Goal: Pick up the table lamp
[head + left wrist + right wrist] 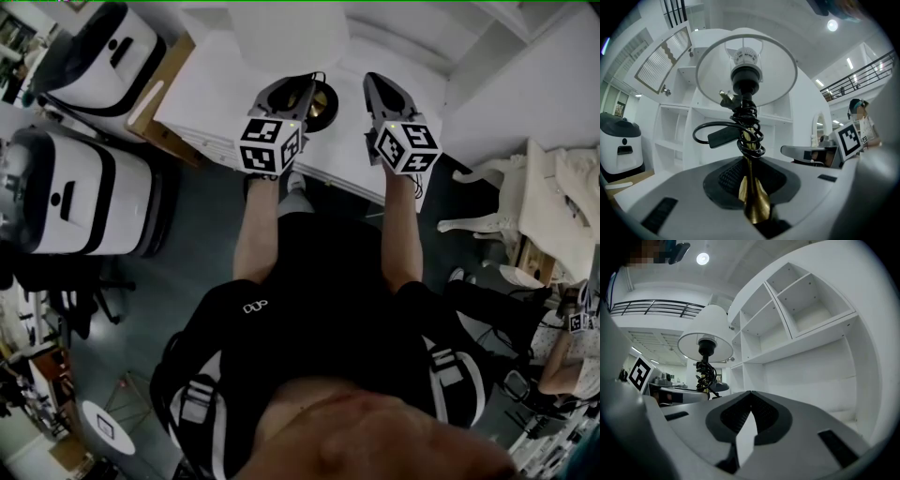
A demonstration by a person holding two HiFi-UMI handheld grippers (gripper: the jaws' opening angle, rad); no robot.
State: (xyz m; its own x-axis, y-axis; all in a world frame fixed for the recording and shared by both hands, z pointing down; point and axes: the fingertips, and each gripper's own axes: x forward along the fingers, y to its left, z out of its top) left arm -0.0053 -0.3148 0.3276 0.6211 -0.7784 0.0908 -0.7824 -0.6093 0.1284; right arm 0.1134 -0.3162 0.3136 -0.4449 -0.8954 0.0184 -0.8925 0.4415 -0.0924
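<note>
The table lamp has a white shade [746, 70], a brass stem [751, 187] and a black cord [740, 129] wound around the stem. It stands upright over the white table [211, 89]. My left gripper [749, 164] is shut on the flared lower part of the brass stem, which fills the gap between the pads. In the head view the left gripper [298, 92] reaches under the shade [291, 33]. My right gripper [751, 394] is shut with nothing in it, just to the right of the lamp [707, 336]; in the head view the right gripper [380, 89] lies beside the left.
White shelving [806, 319] stands behind the table. Two white machines [84, 192] sit on the floor at the left. A white ornate chair [511, 202] is at the right. A person [862, 122] stands far right.
</note>
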